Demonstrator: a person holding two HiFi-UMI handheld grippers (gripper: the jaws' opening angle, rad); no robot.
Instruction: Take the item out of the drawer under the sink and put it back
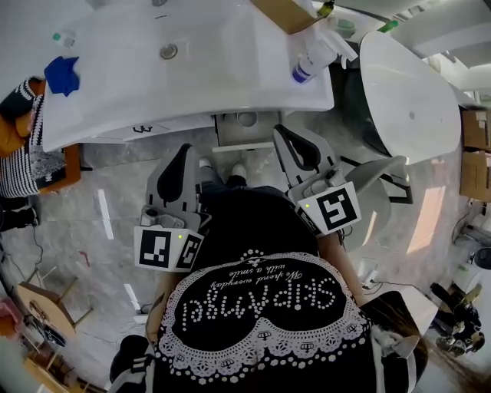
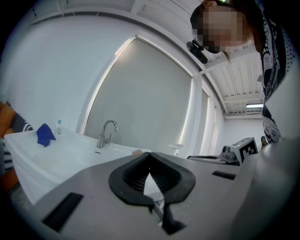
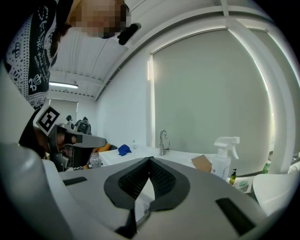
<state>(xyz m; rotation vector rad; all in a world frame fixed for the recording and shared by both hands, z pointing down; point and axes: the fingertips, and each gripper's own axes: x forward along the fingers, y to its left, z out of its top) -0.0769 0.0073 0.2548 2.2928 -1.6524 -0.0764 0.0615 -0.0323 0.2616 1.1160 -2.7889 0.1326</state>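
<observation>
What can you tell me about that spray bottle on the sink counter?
The spray bottle stands upright near the right end of the white sink counter. It has a white trigger head and a pale, plastic-looking body, bluish at the base seen from above. A brown cardboard piece sits close beside it; nothing grips it.

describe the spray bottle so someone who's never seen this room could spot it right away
Find the long white sink counter in front of the person and follow it to its right end, past the basin. The spray bottle stands there, next to a piece of brown cardboard. It is the only thing on the counter with a white trigger head.
</observation>
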